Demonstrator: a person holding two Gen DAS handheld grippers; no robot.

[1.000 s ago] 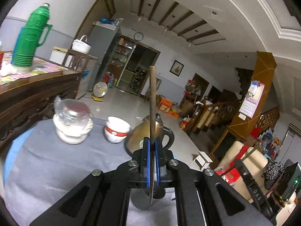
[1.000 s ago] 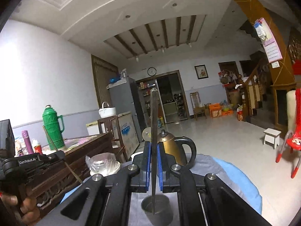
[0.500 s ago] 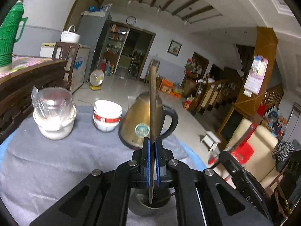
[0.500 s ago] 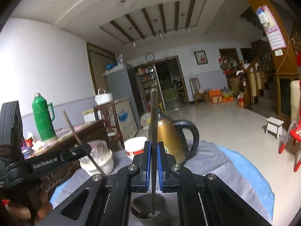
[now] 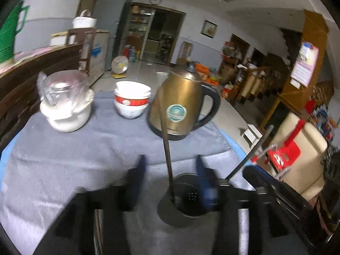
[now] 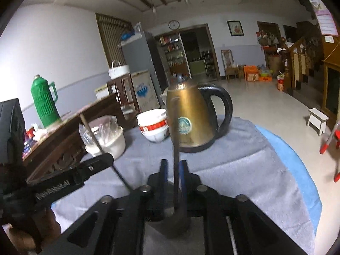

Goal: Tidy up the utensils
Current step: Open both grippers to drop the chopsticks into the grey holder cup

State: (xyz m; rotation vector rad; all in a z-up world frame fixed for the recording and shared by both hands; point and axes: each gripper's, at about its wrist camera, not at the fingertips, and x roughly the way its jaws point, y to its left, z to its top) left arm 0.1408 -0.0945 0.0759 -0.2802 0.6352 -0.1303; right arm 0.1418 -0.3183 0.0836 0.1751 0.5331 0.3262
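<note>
A dark round utensil holder [image 5: 187, 199] stands on the grey cloth just in front of both grippers. My left gripper [image 5: 170, 182] is open, its blue pads wide apart; a brown chopstick [image 5: 166, 157] stands free in the holder between them. My right gripper [image 6: 173, 174] has its jaws slightly apart around a second chopstick [image 6: 175, 148] that stands in the holder [image 6: 172, 214]. The left gripper body [image 6: 63, 180] shows at the left of the right wrist view. The right gripper's chopstick [image 5: 248, 155] shows at right in the left wrist view.
A bronze kettle [image 5: 182, 106] with a black handle stands behind the holder. Stacked red and white bowls [image 5: 131, 99] and a white pot under plastic wrap [image 5: 65, 102] stand to its left. A dark wooden cabinet [image 6: 63, 140] with a green thermos [image 6: 43, 102] is at the left.
My left gripper has opened and let go of its chopstick, which now stands in the holder. My right gripper's jaws have parted a little. Both views have tilted down toward the table.
</note>
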